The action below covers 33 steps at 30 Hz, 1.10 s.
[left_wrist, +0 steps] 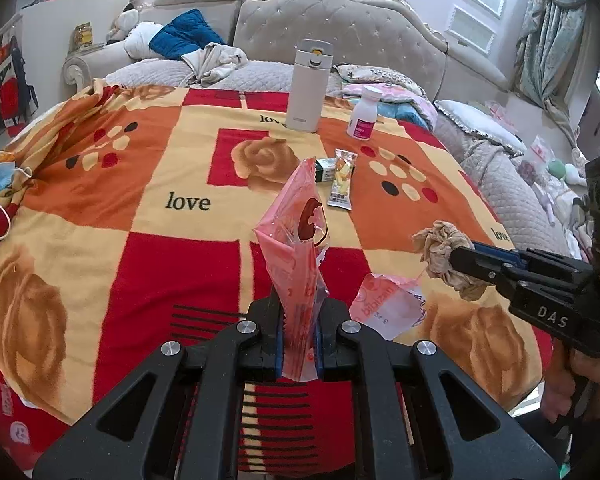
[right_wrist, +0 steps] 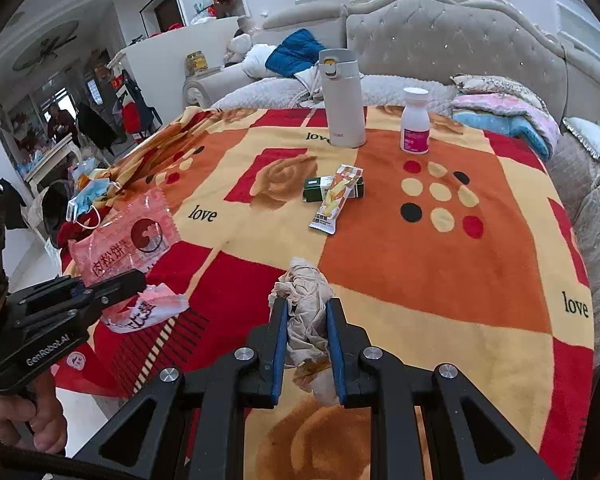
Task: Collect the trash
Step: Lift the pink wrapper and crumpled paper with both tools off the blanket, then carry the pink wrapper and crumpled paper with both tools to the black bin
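Your left gripper (left_wrist: 299, 344) is clamping a pink snack wrapper (left_wrist: 300, 240); your right gripper (right_wrist: 307, 344) is pinching a crumpled tissue (right_wrist: 306, 304).

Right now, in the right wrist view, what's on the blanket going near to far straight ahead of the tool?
Crumpled tissue held in the right tool → snack stick wrapper lying across a green box → white pill bottle and grey thermos at the far edge.

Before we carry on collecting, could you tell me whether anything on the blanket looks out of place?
A torn pink wrapper piece lies loose on the blanket, and a snack packet sits askew over a green box.
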Motion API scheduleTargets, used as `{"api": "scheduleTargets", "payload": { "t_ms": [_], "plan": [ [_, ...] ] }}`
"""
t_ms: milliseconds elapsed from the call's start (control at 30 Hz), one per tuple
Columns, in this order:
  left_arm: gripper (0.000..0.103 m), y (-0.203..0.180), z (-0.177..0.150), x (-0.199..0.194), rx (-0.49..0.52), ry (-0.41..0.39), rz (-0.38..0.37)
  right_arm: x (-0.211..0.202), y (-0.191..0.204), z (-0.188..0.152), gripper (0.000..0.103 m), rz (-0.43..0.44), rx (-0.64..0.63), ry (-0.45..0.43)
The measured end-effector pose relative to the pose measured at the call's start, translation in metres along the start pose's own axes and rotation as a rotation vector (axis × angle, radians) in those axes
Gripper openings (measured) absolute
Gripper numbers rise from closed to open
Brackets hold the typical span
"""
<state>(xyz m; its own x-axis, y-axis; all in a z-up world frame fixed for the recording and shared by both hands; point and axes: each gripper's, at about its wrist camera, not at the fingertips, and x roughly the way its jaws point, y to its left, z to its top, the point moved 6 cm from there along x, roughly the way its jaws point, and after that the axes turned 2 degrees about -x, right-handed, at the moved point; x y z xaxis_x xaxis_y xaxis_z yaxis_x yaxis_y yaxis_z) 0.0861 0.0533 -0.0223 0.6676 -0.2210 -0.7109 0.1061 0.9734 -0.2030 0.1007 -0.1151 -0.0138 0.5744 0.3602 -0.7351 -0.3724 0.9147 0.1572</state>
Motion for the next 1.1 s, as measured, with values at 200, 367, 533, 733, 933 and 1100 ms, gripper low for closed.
{"api": "scheduleTargets", "payload": {
  "t_ms": [200, 367, 533, 733, 933, 1100],
  "plan": [
    [0.008, -0.004, -0.007, 0.006, 0.004, 0.02, -0.007, -0.01, -0.013, -0.01, 0.018, -0.032, 0.015, 0.007],
    [0.008, -0.008, -0.009, 0.018, 0.008, 0.042, 0.006, -0.014, -0.026, -0.02, 0.018, -0.049, 0.032, 0.01],
    [0.008, -0.019, -0.009, 0.026, 0.014, 0.05, 0.013, -0.019, -0.038, -0.028, 0.018, -0.059, 0.038, 0.013],
    [0.008, -0.032, -0.01, 0.028, 0.036, 0.047, 0.059, -0.029, -0.044, -0.033, 0.018, -0.057, 0.041, -0.002],
    [0.008, -0.039, -0.012, 0.027, 0.043, 0.035, 0.073, -0.036, -0.051, -0.042, 0.018, -0.071, 0.048, -0.008],
    [0.008, -0.042, -0.012, 0.027, 0.045, 0.033, 0.081, -0.042, -0.062, -0.053, 0.018, -0.086, 0.069, -0.004]
  ]
}}
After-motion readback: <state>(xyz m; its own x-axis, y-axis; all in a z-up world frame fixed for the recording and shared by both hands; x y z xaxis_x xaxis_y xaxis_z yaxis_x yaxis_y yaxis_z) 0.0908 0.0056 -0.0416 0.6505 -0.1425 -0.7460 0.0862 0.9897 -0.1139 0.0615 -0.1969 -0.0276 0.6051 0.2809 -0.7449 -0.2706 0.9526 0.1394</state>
